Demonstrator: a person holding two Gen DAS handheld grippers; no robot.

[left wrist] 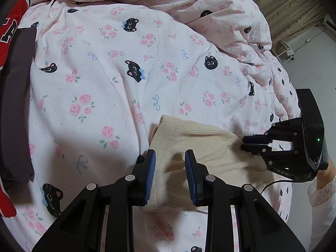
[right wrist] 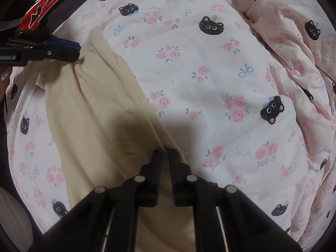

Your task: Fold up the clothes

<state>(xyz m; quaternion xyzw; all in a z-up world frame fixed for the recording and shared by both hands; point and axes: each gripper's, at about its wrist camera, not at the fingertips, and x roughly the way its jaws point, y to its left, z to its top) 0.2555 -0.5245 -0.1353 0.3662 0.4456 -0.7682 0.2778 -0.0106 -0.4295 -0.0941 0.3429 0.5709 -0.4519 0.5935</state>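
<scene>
1. Lying at far left, around nine o'clock in the left wrist view: a red garment (left wrist: pixel 6 48) with white lettering and a dark grey folded piece (left wrist: pixel 17 105) resting on the bed, beside the working area.
2. Spreading across the middle: a quilt (left wrist: pixel 117 48) printed with black cats and pink roses, covering the bed and bunching up toward one o'clock.
3. Sitting at six o'clock in the left wrist view: a cream ribbed garment (left wrist: pixel 178 147), narrow and partly gathered, one ribbed edge turning back on itself near its far end.
4. Judging progress: partly doubled over but not yet lying as a neat flat packet; fitting either a fold being made or one being smoothed out, and not settling which.
5. Standing well apart: left tongs (left wrist: pixel 170 176), blue pads straddling the cream cloth with a clear gap between them, cloth lying below and between, not being pinched. In the right wrist view the left tongs (right wrist: pixel 73 49) showing at ten o'clock, over the garment's far corner.
6. Nearly meeting: right tongs (right wrist: pixel 166 163), only a thin slit left, clamping a ridge of the cream ribbed garment (right wrist: pixel 94 109) at six o'clock.
7. Showing at three o'clock in the left wrist view: right tongs (left wrist: pixel 244 143), tips pressing into the cloth's right end.
</scene>
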